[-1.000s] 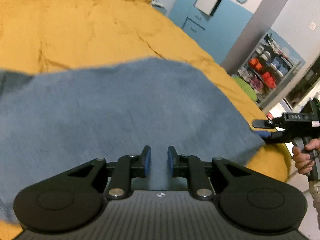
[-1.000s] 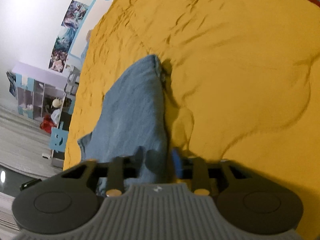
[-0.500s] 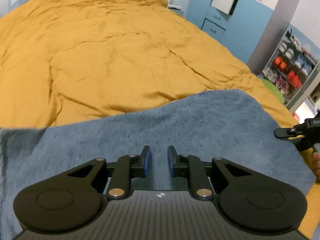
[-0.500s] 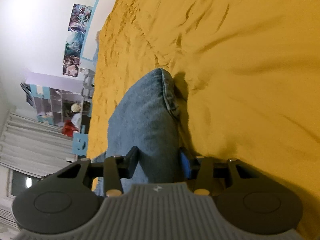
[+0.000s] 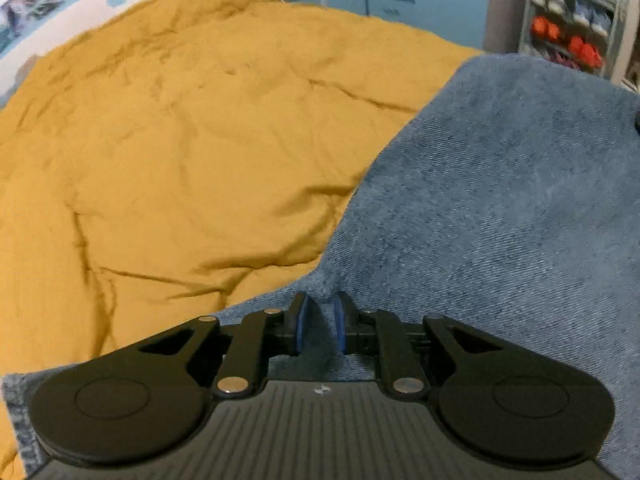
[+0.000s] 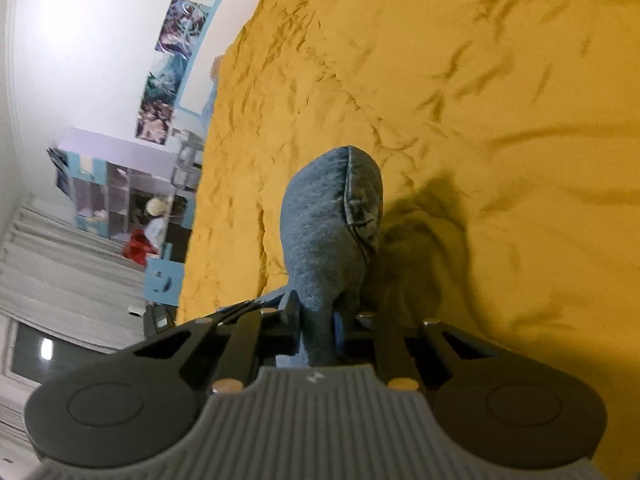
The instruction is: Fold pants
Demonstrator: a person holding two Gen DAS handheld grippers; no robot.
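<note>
Denim now sits pinched in both tools, where a second ago the right tool (image 6: pixel 318 330) stood wide around the cloth. Its jaws are closing, and a bunched ridge of the pants (image 6: pixel 334 216) is squeezed between them. The left tool (image 5: pixel 319 326) is clamped on a small pucker of the same pants (image 5: pixel 500 208) at their edge, as it was before, though the cloth has swung from straight ahead to the right of its view. With two holds secured, the garment looks ready to be lifted and carried over for a fold. The pants are blue, soft and faded, with a stitched seam along the raised end, lying over the rumpled yellow bed cover (image 5: pixel 180 140).
</note>
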